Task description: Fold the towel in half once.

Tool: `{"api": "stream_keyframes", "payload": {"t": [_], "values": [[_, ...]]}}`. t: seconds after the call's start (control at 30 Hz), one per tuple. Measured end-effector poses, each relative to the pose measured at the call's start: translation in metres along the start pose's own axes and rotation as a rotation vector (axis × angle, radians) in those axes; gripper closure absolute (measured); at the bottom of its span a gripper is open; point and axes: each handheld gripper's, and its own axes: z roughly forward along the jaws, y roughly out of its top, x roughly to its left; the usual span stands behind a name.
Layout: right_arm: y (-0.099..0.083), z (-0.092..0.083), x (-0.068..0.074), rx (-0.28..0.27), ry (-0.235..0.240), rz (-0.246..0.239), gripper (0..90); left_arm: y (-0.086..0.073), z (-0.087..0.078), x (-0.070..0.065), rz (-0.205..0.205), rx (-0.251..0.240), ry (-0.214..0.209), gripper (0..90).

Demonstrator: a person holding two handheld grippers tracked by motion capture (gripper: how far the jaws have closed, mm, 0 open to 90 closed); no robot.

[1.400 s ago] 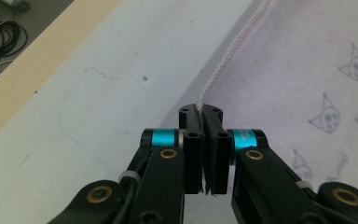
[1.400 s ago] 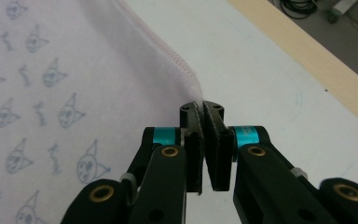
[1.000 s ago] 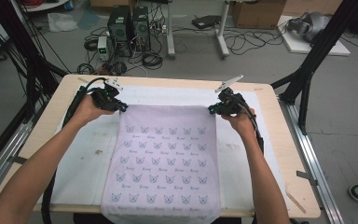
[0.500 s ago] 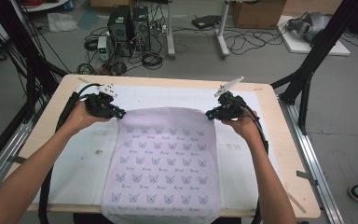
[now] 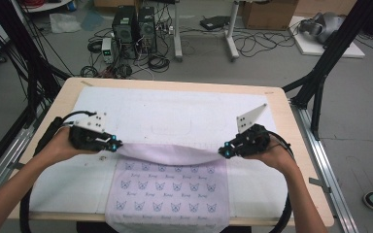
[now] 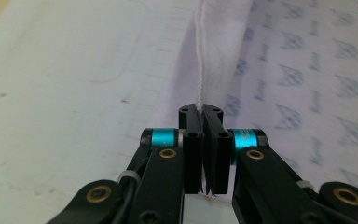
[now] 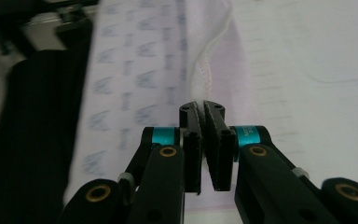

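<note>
A pale lilac cloth [image 5: 167, 191] printed with small blue butterfly marks lies on the white table mat, its near end hanging over the front edge. Its far edge is lifted and folded back toward me, sagging between the two grippers. My left gripper [image 5: 114, 144] is shut on the left corner of that edge. In the left gripper view the jaws of the left gripper [image 6: 202, 112] pinch the stitched hem of the cloth [image 6: 214, 56]. My right gripper [image 5: 223, 152] is shut on the right corner. The right gripper [image 7: 201, 109] clamps the hem of the cloth [image 7: 200, 70] in its own view.
A white mat [image 5: 170, 109] with faint drawn outlines covers the wooden table [image 5: 298, 155]. Black frame posts [image 5: 320, 82] flank the table. Computer towers [image 5: 133, 24], cables and boxes sit on the floor beyond the far edge.
Both hands have drawn the cloth's far edge back toward me from the far part of the table. The printed cloth is now partly folded over itself.
</note>
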Motion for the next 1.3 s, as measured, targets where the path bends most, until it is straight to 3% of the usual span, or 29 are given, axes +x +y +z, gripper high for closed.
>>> {"api": "stream_keyframes", "payload": {"t": [0.07,0.1,0.13,0.2,0.27,0.33,0.47,0.57,0.63,0.7,0.77,0.83,1.0,1.13,1.27,1.3], "values": [[-0.004,0.003,0.012,0.012,0.108,-0.043,85.2,-0.005,-0.001,-0.015,0.030,0.001,-0.091,85.7],[-0.006,0.005,0.018,0.017,0.130,-0.072,80.9,-0.008,-0.001,-0.022,0.036,-0.002,-0.130,82.4],[-0.008,0.006,0.022,0.013,0.132,-0.066,69.5,-0.011,-0.001,-0.026,0.035,-0.007,-0.126,71.5],[-0.012,0.006,0.025,0.000,0.125,-0.050,55.2,-0.013,-0.002,-0.026,0.011,0.012,-0.087,51.7],[-0.015,0.004,0.022,-0.015,0.099,-0.013,51.0,-0.015,-0.003,-0.021,-0.014,0.004,-0.063,49.7],[-0.015,0.006,0.019,-0.015,0.056,0.009,39.7,-0.016,-0.003,-0.013,-0.046,-0.007,-0.028,44.5],[-0.018,0.013,0.004,0.046,-0.068,0.104,39.2,-0.019,0.010,0.004,-0.108,0.013,0.077,36.6],[-0.022,0.021,-0.006,0.108,-0.139,0.167,44.7,-0.024,0.022,0.016,-0.149,0.053,0.125,38.5],[-0.024,0.028,-0.012,0.173,-0.164,0.189,47.6,-0.029,0.033,0.024,-0.185,0.098,0.131,40.1],[-0.025,0.034,-0.019,0.208,-0.175,0.204,52.5,-0.033,0.042,0.029,-0.199,0.128,0.112,40.7],[-0.025,0.039,-0.025,0.240,-0.216,0.231,55.8,-0.035,0.048,0.031,-0.201,0.151,0.097,42.8],[-0.027,0.043,-0.031,0.250,-0.210,0.261,56.7,-0.035,0.052,0.031,-0.205,0.154,0.068,43.1],[-0.029,0.054,-0.042,0.303,-0.204,0.279,62.5,-0.035,0.062,0.035,-0.254,0.181,0.065,47.2],[-0.031,0.066,-0.046,0.375,-0.188,0.270,66.0,-0.034,0.068,0.035,-0.255,0.190,0.033,62.8],[-0.028,0.070,-0.046,0.402,-0.173,0.246,84.9,-0.033,0.071,0.034,-0.246,0.201,0.034,77.5],[-0.027,0.070,-0.045,0.407,-0.175,0.250,85.8,-0.033,0.070,0.034,-0.256,0.203,0.027,82.2]]}}
